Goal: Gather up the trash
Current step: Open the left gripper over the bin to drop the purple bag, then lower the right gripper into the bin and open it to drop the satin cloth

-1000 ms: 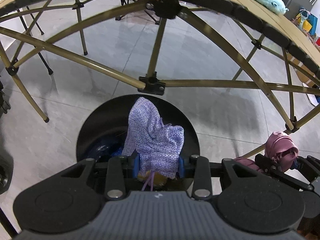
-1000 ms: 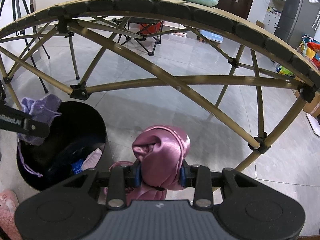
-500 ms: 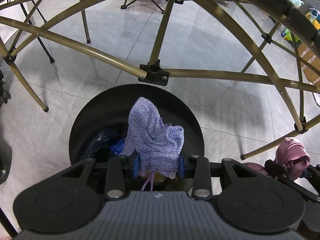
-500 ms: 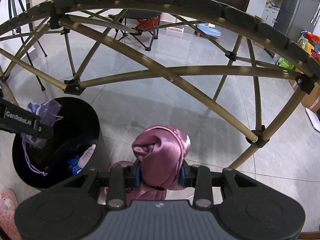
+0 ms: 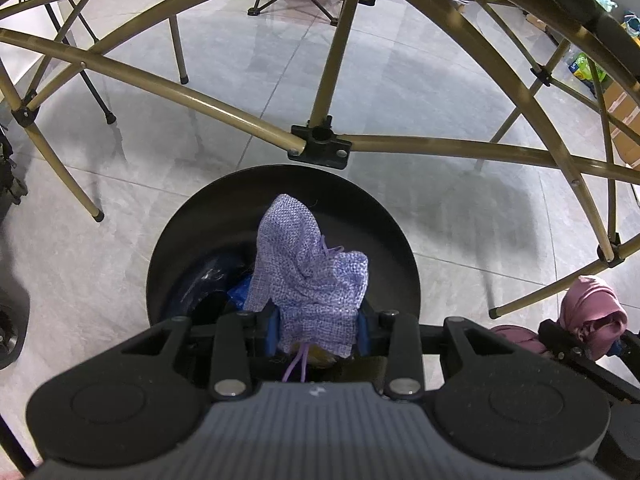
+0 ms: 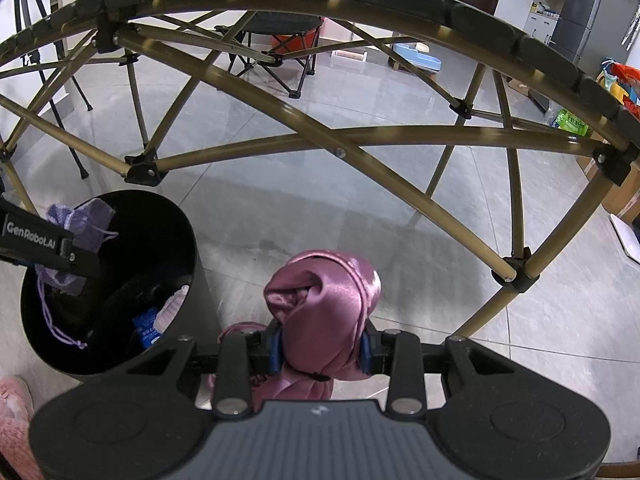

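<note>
My purple pouch (image 5: 312, 280) hides much of the bin's (image 5: 192, 232) contents; the blue packet's (image 6: 146, 330) print is unreadable.

Supporting surface: a grey tiled floor (image 5: 420, 92), glossy, with pale grout lines. Standing directly on it is a black round bin (image 6: 188, 248), open at the top, beside the brass-coloured folding table frame (image 6: 360, 136), whose capped leg ends (image 5: 96, 214) rest on the tiles. Farther back, a folding chair (image 6: 280, 56) stands on the same floor. A cardboard box (image 5: 620, 104) and a green packet (image 6: 570, 122) sit at the right margin. A pink fuzzy slipper (image 6: 14, 412) rests at the lower left.
</note>
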The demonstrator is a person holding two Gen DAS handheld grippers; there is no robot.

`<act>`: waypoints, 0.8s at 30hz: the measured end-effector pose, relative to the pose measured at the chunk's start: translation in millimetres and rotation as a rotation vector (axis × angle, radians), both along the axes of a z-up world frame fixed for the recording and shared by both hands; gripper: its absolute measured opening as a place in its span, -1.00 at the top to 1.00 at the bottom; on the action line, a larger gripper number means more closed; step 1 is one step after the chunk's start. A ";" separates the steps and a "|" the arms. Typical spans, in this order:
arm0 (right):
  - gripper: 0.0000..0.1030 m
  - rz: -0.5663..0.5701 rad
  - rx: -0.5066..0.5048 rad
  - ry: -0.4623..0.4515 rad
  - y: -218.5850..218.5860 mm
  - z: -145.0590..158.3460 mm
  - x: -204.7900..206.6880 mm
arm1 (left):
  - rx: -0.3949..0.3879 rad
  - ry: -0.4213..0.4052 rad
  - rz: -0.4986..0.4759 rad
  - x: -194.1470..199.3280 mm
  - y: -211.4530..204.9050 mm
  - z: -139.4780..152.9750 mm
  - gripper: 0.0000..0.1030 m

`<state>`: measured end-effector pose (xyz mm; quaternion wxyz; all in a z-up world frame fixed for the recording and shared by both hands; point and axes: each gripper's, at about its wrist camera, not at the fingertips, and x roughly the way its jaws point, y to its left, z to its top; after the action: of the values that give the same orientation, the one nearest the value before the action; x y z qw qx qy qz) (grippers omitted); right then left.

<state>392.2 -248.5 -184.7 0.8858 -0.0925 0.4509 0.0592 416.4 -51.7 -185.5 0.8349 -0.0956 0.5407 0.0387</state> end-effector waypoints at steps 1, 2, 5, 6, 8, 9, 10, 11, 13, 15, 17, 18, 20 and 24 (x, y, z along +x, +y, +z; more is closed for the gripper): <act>0.35 -0.002 0.001 0.000 -0.4 0.1 -0.1 | 0.005 -0.001 0.001 0.1 0.1 -0.3 0.29; 0.35 -0.003 0.002 0.000 -1.1 0.4 0.2 | 0.011 -0.001 0.000 0.1 0.0 -0.4 0.28; 0.35 -0.007 0.005 -0.002 -2.6 1.6 0.2 | 0.027 -0.009 -0.002 0.3 0.1 0.2 0.19; 0.35 -0.009 0.006 -0.003 -3.2 1.9 0.2 | 0.037 -0.013 0.000 0.1 0.2 0.6 0.04; 0.35 -0.011 0.009 -0.004 -3.9 2.7 0.3 | 0.054 -0.022 0.002 0.1 0.4 1.3 -0.30; 0.34 -0.011 0.011 -0.005 -4.0 2.8 0.2 | 0.067 -0.026 0.006 0.0 0.0 2.0 -0.70; 0.34 -0.011 0.011 -0.005 -4.0 2.7 0.2 | 0.078 -0.030 0.010 -0.2 0.1 2.7 -1.00; 0.34 -0.010 0.012 -0.005 -4.0 2.8 0.0 | 0.091 -0.040 0.014 -1.1 -0.6 3.9 -1.00; 0.34 -0.009 0.013 -0.005 -3.7 2.8 0.1 | 0.119 -0.047 0.006 -1.3 -2.6 5.7 -1.00; 0.34 -0.009 0.013 -0.004 -3.4 2.7 0.1 | 0.121 -0.044 -0.004 -1.8 -3.5 5.8 -1.00; 0.34 -0.008 0.014 -0.005 -3.1 2.8 -0.1 | 0.122 -0.043 -0.006 -2.3 -3.2 6.3 -1.00; 0.34 -0.008 0.014 -0.005 -2.7 2.7 -0.1 | 0.124 -0.045 -0.005 -2.6 -2.5 7.1 -1.00; 0.34 -0.007 0.013 -0.004 -1.9 2.4 -0.4 | 0.126 -0.047 0.000 -3.3 -1.0 8.2 -1.00; 0.34 -0.007 0.012 -0.003 -1.1 2.6 -0.6 | 0.127 -0.041 0.004 -4.4 0.6 8.9 -1.00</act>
<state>391.6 -249.6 -182.1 0.8872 -0.0858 0.4495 0.0588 412.0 -51.1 -176.6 0.8502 -0.0443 0.5196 0.0727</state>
